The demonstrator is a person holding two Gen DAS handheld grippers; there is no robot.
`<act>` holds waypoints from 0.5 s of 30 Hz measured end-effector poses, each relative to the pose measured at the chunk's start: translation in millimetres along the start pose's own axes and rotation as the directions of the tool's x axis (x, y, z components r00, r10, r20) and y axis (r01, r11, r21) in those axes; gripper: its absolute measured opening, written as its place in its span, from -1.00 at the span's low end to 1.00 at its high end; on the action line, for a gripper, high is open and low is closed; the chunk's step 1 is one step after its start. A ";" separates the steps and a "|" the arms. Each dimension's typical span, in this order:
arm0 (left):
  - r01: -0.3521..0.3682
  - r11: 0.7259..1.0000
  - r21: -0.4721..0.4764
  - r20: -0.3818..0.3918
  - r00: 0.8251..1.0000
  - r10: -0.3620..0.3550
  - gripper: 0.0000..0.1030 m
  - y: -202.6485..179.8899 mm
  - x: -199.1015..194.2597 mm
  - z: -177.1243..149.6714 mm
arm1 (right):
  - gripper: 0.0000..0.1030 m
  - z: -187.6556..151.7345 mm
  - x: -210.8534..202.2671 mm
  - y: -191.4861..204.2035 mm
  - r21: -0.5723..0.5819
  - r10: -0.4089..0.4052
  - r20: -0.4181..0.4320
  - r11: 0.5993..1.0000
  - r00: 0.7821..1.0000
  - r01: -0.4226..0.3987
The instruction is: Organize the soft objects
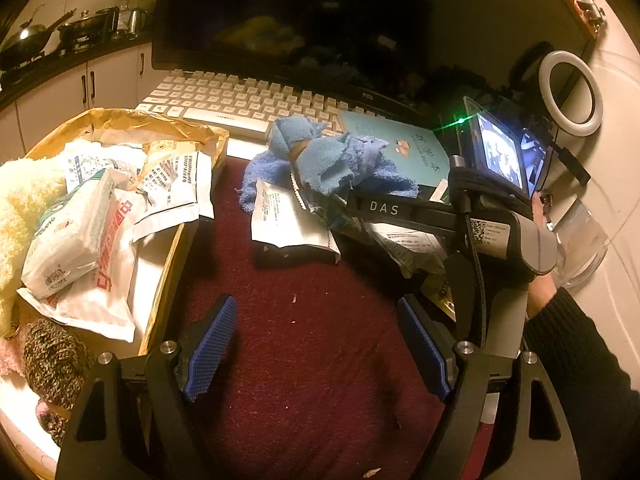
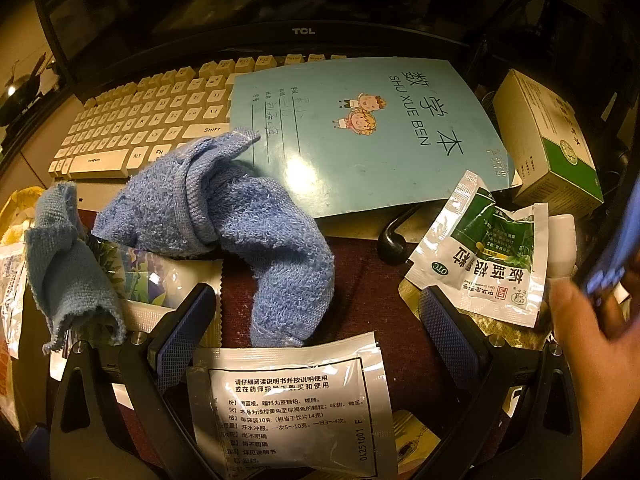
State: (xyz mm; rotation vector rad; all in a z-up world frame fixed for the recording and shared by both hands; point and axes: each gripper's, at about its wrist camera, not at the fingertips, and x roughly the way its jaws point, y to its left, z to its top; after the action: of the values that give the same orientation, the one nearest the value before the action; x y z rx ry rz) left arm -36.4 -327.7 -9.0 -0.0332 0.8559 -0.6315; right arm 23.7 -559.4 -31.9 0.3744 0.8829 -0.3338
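Both jaws are standing wide open, gripping nothing: left gripper [image 1: 316, 352] is hovering over the maroon worktop [image 1: 312, 360] beside a cardboard box [image 1: 160, 304] of packets, and right gripper [image 2: 320, 344] is sitting over a white sachet [image 2: 296, 412], just before the blue towel [image 2: 240, 216].

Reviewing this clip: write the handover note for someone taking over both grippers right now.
Left gripper: open, empty, over the dark red mat, beside the cardboard box.
Right gripper: open, empty, its fingers either side of a white sachet, the blue sock just ahead.
Done: the box already holds a yellow towel, a speckled knit item and several packets.
Left: the blue sock, partly lying on the teal notebook and keyboard, a second blue cloth piece, and loose sachets, including a green one, are outside the box.
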 end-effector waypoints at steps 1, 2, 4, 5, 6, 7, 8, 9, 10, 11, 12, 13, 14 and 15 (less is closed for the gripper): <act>-0.001 1.000 0.000 0.000 1.000 0.001 0.59 0.0 0.2 0.1 | 0.99 0.4 0.5 -0.3 0.000 0.000 0.000 1.000 1.000 0.000; -0.002 1.000 -0.001 0.000 1.000 0.002 0.59 -0.1 0.3 0.1 | 0.99 0.2 0.1 -0.1 0.000 0.000 0.000 1.000 1.000 0.000; -0.004 1.000 0.000 0.000 1.000 0.004 0.59 -0.2 0.3 0.1 | 0.99 0.4 0.7 -0.4 0.000 0.000 0.000 1.000 1.000 0.000; -0.005 1.000 0.003 -0.002 1.000 0.005 0.59 -0.5 0.7 0.2 | 0.99 0.1 0.2 -0.3 0.000 0.000 0.000 1.000 1.000 0.000; -0.005 1.000 0.004 -0.003 1.000 0.005 0.59 -0.3 0.7 0.2 | 0.99 0.1 0.2 -0.3 0.000 0.000 0.000 1.000 1.000 0.000; -0.003 1.000 0.003 -0.002 1.000 0.003 0.59 -0.1 0.5 0.2 | 0.99 0.4 0.6 -0.5 0.000 0.000 0.000 1.000 1.000 0.000; -0.002 1.000 0.003 -0.001 1.000 0.002 0.59 0.0 0.4 0.1 | 0.99 0.1 0.2 -0.3 0.000 0.000 0.000 1.000 1.000 0.000; -0.001 1.000 0.003 -0.001 1.000 0.001 0.59 0.2 0.3 0.0 | 0.99 0.0 -0.1 -0.1 0.000 0.000 0.000 1.000 1.000 0.000; 0.000 1.000 0.004 -0.001 1.000 0.000 0.59 0.3 0.1 -0.2 | 0.99 0.4 0.7 -0.5 0.000 0.000 0.000 1.000 1.000 0.000; 0.001 1.000 0.004 0.000 1.000 -0.001 0.59 0.4 -0.3 -0.3 | 0.99 0.5 0.7 -0.6 0.000 0.001 0.000 1.000 1.000 -0.001; 0.002 1.000 0.004 0.000 1.000 -0.002 0.59 0.6 -0.7 -0.6 | 0.99 0.3 0.5 -0.5 0.000 0.000 0.000 1.000 1.000 0.000; 0.003 1.000 0.004 0.001 1.000 -0.003 0.59 0.7 -0.9 -0.7 | 0.99 0.5 0.6 -0.6 0.000 0.001 0.000 1.000 1.000 -0.001; 0.005 1.000 0.003 0.002 1.000 -0.005 0.59 0.7 -1.0 -0.9 | 0.99 0.2 0.1 -0.5 0.000 0.000 0.000 1.000 1.000 0.000; 0.006 1.000 0.003 0.002 1.000 -0.006 0.59 0.9 -1.0 -1.0 | 0.99 0.4 0.5 -0.6 0.000 0.001 0.000 1.000 1.000 -0.001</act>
State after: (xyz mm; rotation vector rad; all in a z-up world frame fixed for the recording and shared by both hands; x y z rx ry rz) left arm -37.1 -326.2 -9.2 -0.0336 0.8531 -0.6378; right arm 24.1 -560.1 -32.2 0.3750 0.8829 -0.3333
